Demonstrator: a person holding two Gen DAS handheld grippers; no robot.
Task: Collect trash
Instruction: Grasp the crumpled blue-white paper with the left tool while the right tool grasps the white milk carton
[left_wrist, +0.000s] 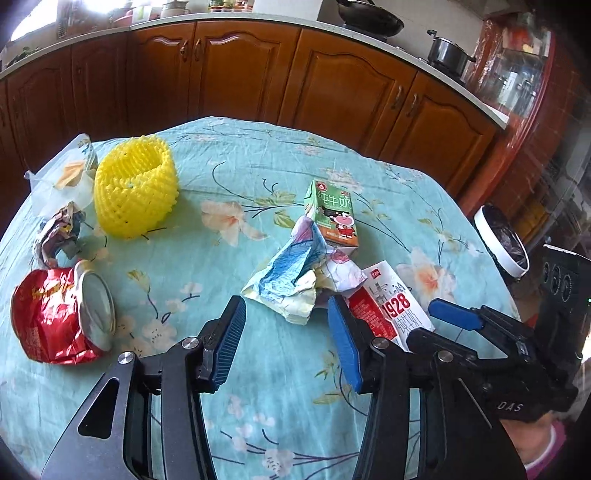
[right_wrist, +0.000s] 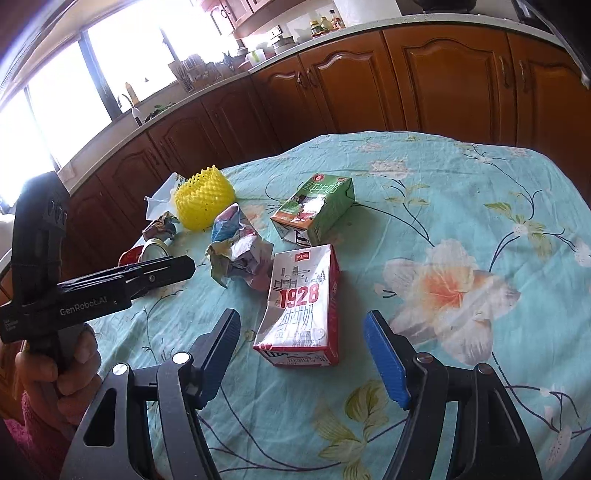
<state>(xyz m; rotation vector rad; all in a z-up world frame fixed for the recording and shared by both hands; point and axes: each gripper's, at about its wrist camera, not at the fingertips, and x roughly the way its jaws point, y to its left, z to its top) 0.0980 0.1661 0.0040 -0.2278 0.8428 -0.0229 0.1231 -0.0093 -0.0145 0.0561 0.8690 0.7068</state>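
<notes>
Red-and-white 1928 milk carton (right_wrist: 301, 308) lies flat on the table (right_wrist: 461, 206), just ahead of the right gripper (right_wrist: 301, 356), long axis running away between its fingers, spread wide, nothing held. The left gripper (left_wrist: 291, 343), half open and empty, is aimed at the crumpled paper wrapper (left_wrist: 295, 284).

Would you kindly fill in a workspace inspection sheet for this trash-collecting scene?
Surface: table under a floral cloth.
Job's things: red-white carton, green carton, crumpled paper, crushed can, yellow foam net, small wrapper wad, plastic bag.
Clutter: nothing seen.
Grippers: left gripper open before the paper; right gripper open around the red-white carton.
Cables: nothing seen.
Surroundings: wooden cabinets, bin.
</notes>
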